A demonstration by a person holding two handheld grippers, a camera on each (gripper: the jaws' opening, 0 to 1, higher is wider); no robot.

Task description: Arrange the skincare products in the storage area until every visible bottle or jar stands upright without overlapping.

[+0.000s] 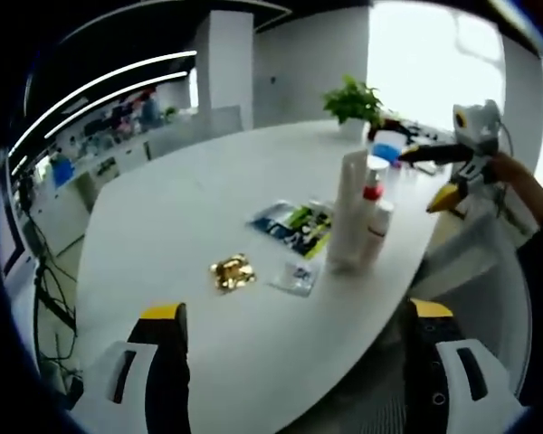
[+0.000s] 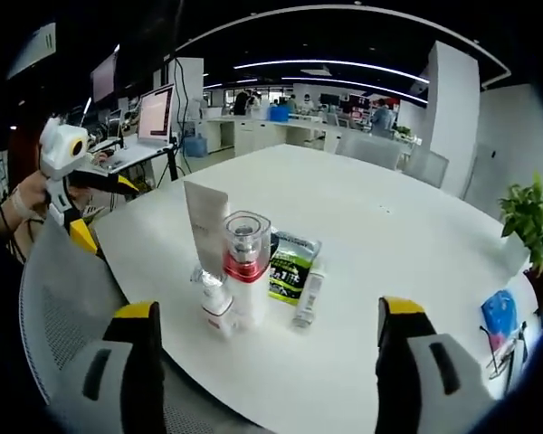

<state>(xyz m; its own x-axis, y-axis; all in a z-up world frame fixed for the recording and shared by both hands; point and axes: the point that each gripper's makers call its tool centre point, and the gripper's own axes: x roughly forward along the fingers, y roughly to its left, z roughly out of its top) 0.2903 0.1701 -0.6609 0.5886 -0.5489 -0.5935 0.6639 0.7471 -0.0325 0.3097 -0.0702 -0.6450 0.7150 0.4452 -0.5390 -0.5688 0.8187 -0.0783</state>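
Three skincare items stand close together near the table edge: a tall white tube [image 1: 348, 212] [image 2: 205, 221], a bottle with a red collar and clear cap [image 1: 373, 181] [image 2: 245, 262], and a small white bottle [image 1: 377, 231] [image 2: 215, 303]. A slim pale tube [image 2: 308, 294] sits beside a green packet [image 2: 290, 262] [image 1: 294, 226]; whether it stands or lies is unclear. My left gripper [image 1: 296, 362] [image 2: 100, 210] is open and empty, well short of the group. My right gripper [image 2: 267, 362] [image 1: 425, 176] is also open and empty, facing the bottles from the other side.
A gold foil wrapper [image 1: 233, 271] and a small sachet [image 1: 296, 276] lie on the white table [image 1: 181, 199]. A potted plant [image 1: 353, 101] [image 2: 529, 217] and a blue item [image 2: 500, 316] sit toward the far end. A mesh chair back [image 2: 63, 289] is beside the table edge.
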